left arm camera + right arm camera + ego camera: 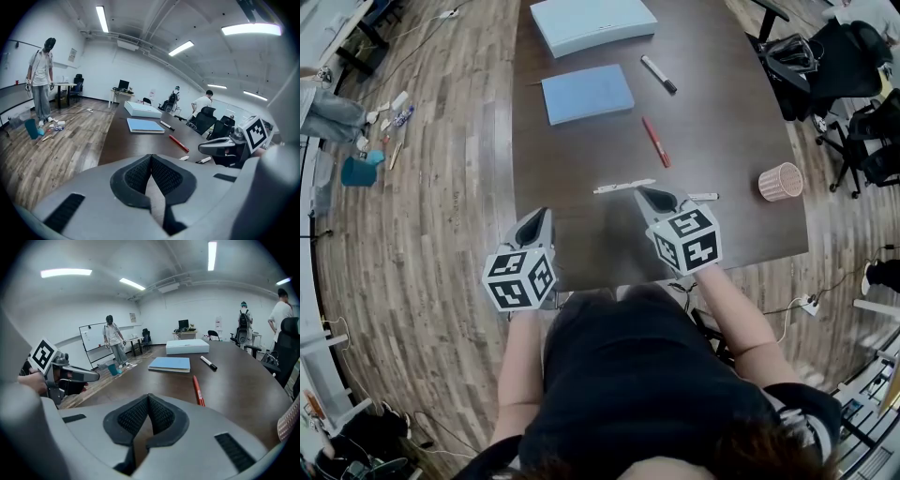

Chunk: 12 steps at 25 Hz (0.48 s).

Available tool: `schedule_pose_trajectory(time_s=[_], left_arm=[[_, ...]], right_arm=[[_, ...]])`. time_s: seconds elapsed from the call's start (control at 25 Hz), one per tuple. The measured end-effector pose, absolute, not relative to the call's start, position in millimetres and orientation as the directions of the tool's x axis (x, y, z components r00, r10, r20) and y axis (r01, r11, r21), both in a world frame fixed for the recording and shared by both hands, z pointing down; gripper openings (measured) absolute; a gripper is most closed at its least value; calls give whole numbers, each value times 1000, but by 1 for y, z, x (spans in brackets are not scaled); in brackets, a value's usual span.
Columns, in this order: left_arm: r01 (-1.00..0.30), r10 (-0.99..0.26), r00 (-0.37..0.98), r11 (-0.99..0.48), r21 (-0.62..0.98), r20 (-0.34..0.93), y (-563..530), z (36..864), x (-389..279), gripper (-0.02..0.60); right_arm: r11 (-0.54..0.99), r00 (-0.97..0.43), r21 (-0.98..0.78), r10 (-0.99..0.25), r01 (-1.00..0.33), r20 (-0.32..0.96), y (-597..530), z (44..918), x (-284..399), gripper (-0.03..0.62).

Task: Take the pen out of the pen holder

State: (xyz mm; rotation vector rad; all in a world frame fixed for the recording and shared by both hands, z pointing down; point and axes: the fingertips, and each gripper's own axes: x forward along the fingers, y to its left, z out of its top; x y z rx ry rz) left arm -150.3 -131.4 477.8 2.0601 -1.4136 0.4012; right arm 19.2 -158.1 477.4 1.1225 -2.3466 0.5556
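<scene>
The pink mesh pen holder [781,181] stands near the table's right edge, and I see no pen in it. It shows again as a pink mesh at the right rim of the right gripper view [287,420]. A red pen [656,142] [197,390] lies mid-table, with a black-and-white marker [658,73] beyond it. Two white pens [623,187] [703,197] lie just ahead of my right gripper [645,192] [149,396], which is shut and holds nothing. My left gripper [546,214] [151,157] hovers at the table's near left edge, shut and empty.
A blue notebook [587,93] and a white box [592,23] lie at the far end of the dark table [741,225]. Office chairs [825,56] crowd the right side. A person [41,79] stands on the wood floor to the left, with small clutter [375,141] nearby.
</scene>
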Motion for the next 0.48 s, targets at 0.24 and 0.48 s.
schedule_pose_trajectory(time_s=[0.24,0.48], left_arm=[[-919,-734,385,-251,304,559,-128,479,-151,28],[-917,-731,391,-257,305,559,-126,478,-150,28]], right_arm=[[574,-542,-149,-611,-805,576,-156,480,20,17],[568,-540,-153,-613,-808,576,-154,478,20,17]])
